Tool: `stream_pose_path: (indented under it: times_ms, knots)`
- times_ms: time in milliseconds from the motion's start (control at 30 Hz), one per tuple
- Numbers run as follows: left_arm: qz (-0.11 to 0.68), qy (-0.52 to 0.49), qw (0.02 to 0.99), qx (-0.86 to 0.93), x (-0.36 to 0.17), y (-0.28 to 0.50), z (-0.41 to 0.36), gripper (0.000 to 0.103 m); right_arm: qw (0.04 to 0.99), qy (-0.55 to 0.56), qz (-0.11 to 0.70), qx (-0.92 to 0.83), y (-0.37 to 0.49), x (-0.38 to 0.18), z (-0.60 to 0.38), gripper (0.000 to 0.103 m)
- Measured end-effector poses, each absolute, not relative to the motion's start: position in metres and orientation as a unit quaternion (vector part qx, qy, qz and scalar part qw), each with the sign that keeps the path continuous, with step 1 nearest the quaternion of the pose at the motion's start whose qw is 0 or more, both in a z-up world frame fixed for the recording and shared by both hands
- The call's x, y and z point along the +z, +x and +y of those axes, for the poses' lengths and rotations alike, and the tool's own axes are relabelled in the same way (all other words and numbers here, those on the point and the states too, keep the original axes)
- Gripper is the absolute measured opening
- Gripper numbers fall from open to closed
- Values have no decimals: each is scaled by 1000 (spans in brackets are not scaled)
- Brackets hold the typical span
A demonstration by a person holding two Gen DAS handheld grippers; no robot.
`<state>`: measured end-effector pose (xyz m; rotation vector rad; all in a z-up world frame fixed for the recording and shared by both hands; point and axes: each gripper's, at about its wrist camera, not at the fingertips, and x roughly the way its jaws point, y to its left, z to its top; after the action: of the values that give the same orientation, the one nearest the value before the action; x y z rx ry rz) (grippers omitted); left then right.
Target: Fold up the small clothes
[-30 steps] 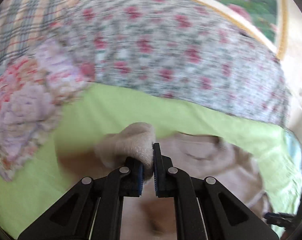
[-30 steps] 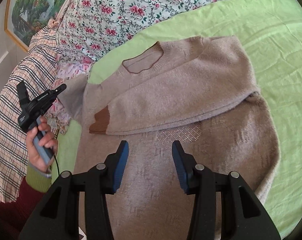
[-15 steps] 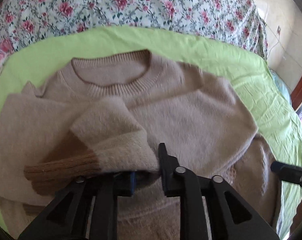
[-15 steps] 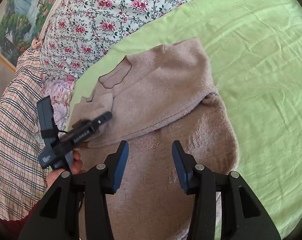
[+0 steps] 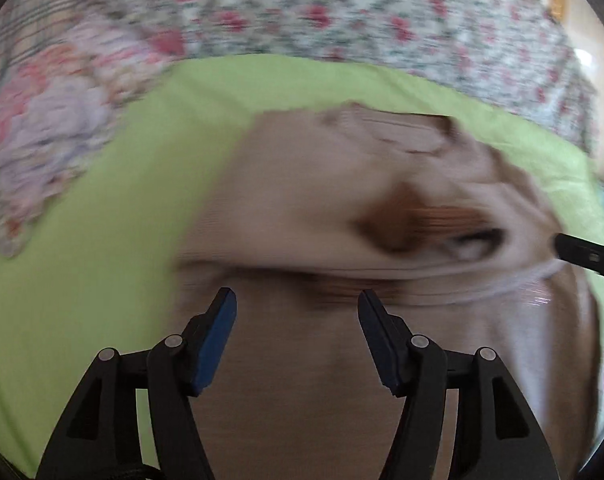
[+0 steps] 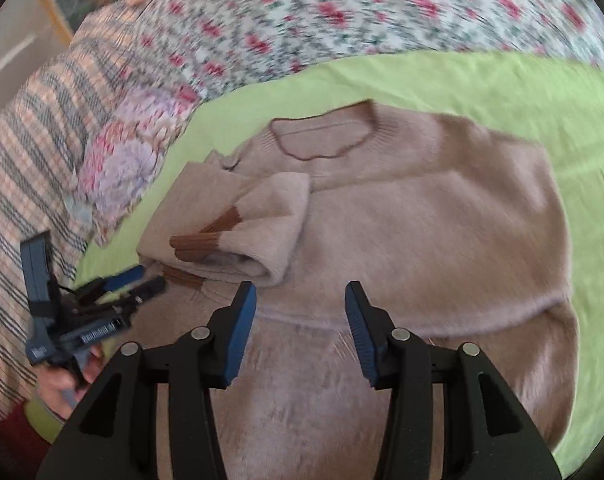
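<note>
Lying on the green sheet (image 6: 502,92), the sweater (image 6: 422,220) sits beneath both grippers' spread, just-widened, empty fingers (image 6: 241,320).

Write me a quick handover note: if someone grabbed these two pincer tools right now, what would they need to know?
Left gripper: open, its jaws have just been opening, nothing between its fingers.
Right gripper: open, opened slightly wider, empty.
The fuzzy beige knit sweater lies flat on the lime-green bedsheet, neckline toward the floral quilt.
Done: both brown-cuffed sleeves folded across the chest.
Left: fold the body up, probably hem toward neckline.
</note>
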<state>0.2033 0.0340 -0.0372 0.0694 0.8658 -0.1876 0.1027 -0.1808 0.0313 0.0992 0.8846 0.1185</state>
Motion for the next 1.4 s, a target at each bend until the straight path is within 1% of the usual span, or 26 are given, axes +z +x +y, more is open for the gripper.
stream_pose_path:
  times_ms: [67,167,267,300,333,367,400,500,600,667,733,767,800,833,900,967,1033,1100,1133,1200,1300,1400]
  knots:
    - [427,45,902,-44,-44,214,53,64,902,-16,426,66,119,24,-160,65]
    - [451,22,892,-30,-56,234,74,64,898,-102,423,65,144,10,-131,66]
    - [456,17,889,-35,-62,246,69,64,904,-139,402,52,161,3,-120,66]
    - [454,23,890,-34,-62,252,65,64,908,-137,392,47,164,4,-120,62]
    - [452,28,891,-30,-61,256,62,64,913,-124,387,45,165,6,-124,53]
    - [451,32,891,-26,-62,261,58,64,916,-94,389,45,166,8,-133,23]
    - [451,37,892,-17,-62,265,55,64,919,-49,388,41,166,12,-147,11]
    - [443,46,895,10,-59,266,54,61,930,89,356,7,146,24,-205,9]
    - [439,36,897,26,-58,260,55,61,923,197,329,-34,115,21,-263,8]
    - [442,26,896,20,-61,255,55,61,912,225,339,-50,103,11,-283,8]
    - [439,34,898,30,-63,250,51,61,896,244,366,-55,98,-4,-295,8]
    - [436,36,899,33,-62,249,50,60,886,260,380,-55,95,-11,-300,10]
    - [434,35,899,37,-60,247,50,60,880,275,384,-61,90,-15,-306,15]
    - [434,32,900,40,-59,246,51,60,878,282,379,-72,83,-15,-310,17]
    - [434,17,900,43,-58,245,57,61,882,286,361,-97,67,-9,-317,23]
    - [440,0,897,42,-60,242,64,62,885,288,344,-124,51,-1,-325,26]
    - [443,-6,896,40,-62,240,66,62,891,277,328,-146,44,10,-326,32]
    - [442,-13,896,39,-63,236,69,63,904,258,314,-135,42,25,-320,39]
    - [441,-18,897,38,-63,234,70,64,909,248,313,-122,48,32,-314,42]
    - [438,-33,898,38,-64,232,74,66,913,238,327,-55,68,42,-298,59]
    - [427,-63,901,36,-66,227,80,66,900,232,365,44,115,46,-267,68]
    - [415,-76,906,34,-65,221,82,66,876,232,402,130,174,41,-228,71]
